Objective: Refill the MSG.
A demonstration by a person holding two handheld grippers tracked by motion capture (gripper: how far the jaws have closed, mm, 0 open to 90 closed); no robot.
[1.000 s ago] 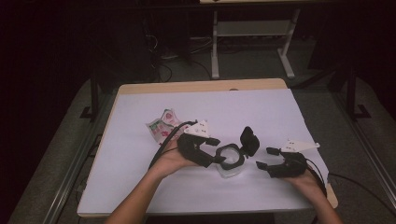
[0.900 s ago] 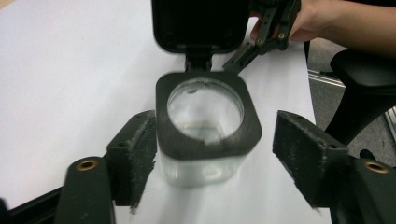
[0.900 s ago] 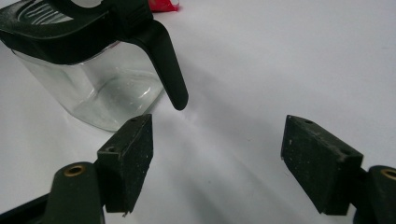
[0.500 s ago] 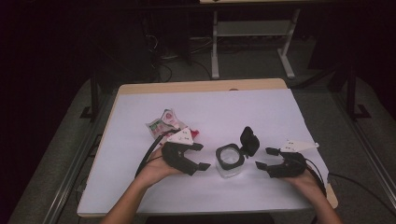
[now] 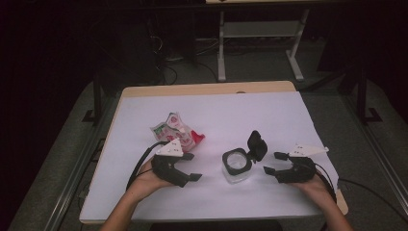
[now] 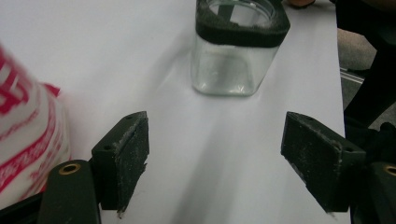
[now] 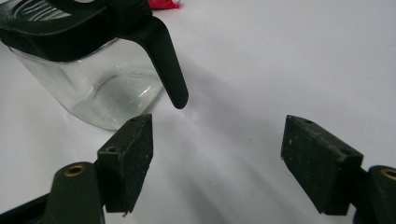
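Note:
A clear square glass jar (image 5: pixel 236 166) with a black rim stands on the white table (image 5: pixel 231 110), its hinged black lid (image 5: pixel 257 144) flipped up and open. My left gripper (image 5: pixel 192 166) lies to the jar's left, a short gap away. Its jaws have just been opening and stand open with nothing between them. In the left gripper view the jar (image 6: pixel 236 51) stands ahead of the open left gripper (image 6: pixel 219 158). My right gripper (image 5: pixel 273 162) rests to the jar's right, open and empty. In the right gripper view the jar (image 7: pixel 88 79) and its lid (image 7: pixel 161 51) sit just beyond the left pad (image 7: pixel 128 163).
A crumpled red, white and green snack bag (image 5: pixel 175 132) lies just behind my left gripper, and it fills the left edge of the left gripper view as the bag (image 6: pixel 23 135). Bare tabletop stretches behind the jar. Dark floor, cables and a metal stand surround the table.
My left gripper has drawn back from the jar to the left, toward the snack bag, with its jaws wider. The jar, its open lid and my right gripper have stayed put.

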